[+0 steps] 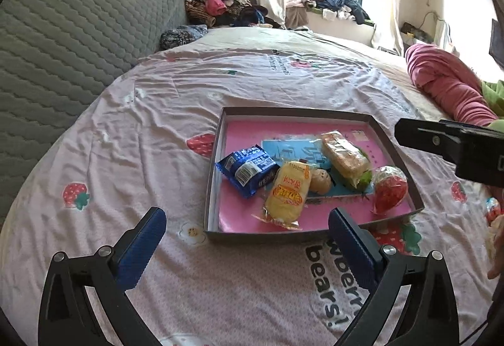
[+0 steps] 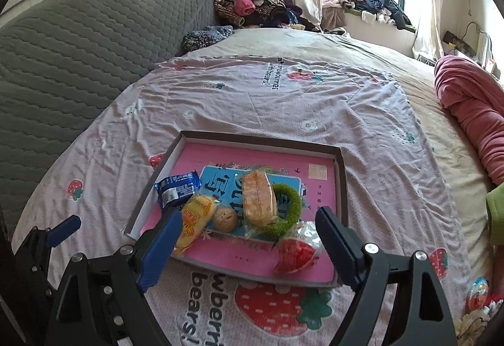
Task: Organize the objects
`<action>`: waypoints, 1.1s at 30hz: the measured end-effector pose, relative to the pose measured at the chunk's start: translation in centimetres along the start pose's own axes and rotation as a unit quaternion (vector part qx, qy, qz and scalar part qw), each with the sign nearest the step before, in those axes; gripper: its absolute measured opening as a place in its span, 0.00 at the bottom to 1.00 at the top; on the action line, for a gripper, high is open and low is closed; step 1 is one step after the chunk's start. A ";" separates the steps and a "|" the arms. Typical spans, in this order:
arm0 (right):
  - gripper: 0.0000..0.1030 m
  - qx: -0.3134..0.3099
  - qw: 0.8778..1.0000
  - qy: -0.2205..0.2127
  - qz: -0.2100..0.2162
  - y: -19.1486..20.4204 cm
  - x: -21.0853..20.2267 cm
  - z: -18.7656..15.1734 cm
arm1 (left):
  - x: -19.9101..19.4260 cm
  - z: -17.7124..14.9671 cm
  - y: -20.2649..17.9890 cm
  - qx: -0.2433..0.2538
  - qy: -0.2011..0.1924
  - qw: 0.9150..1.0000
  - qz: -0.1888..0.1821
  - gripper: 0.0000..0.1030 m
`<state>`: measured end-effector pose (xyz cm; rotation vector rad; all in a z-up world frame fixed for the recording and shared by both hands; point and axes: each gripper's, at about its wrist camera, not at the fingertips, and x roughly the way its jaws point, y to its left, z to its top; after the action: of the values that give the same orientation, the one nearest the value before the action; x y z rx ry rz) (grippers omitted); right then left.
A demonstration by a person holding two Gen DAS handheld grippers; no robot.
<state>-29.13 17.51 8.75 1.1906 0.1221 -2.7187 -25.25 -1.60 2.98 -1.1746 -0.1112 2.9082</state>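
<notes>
A shallow grey tray (image 1: 296, 110) with a pink lining lies on the strawberry-print bedsheet. Inside it are a blue packet (image 1: 247, 169), a yellow packet (image 1: 288, 193), a brown walnut-like ball (image 1: 320, 180), a wrapped bread slice (image 1: 345, 157) and a red wrapped snack (image 1: 390, 193). In the right wrist view, the bread (image 2: 260, 202) rests on a green fuzzy ring (image 2: 293, 204) in the tray (image 2: 261, 138). My left gripper (image 1: 247, 229) hovers open before the tray's near edge, holding nothing. My right gripper (image 2: 249, 226) hangs open above the near half of the tray, also holding nothing.
A grey quilted headboard (image 1: 78, 31) runs along the left. Piled clothes (image 1: 217, 4) sit at the far end by the window. A rolled pink blanket (image 1: 447, 84) lies on the right. A small colourful wrapped item (image 2: 478, 289) and other loose bits lie near the right edge.
</notes>
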 end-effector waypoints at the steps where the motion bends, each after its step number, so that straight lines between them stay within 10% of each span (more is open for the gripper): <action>1: 0.84 0.000 1.000 -0.001 0.001 0.0 -0.4 -0.2 | -0.3 0.0 0.0 0.000 -0.001 1.000 0.001 1.00; 33: 0.96 0.019 0.995 -0.095 0.013 3.2 -16.9 -10.8 | -15.2 -4.3 1.0 -0.001 -0.070 0.997 -0.028 1.00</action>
<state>-9.48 18.01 13.83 0.9300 0.0306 -2.8040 -11.29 -2.78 10.35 -0.9505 -0.1449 2.9395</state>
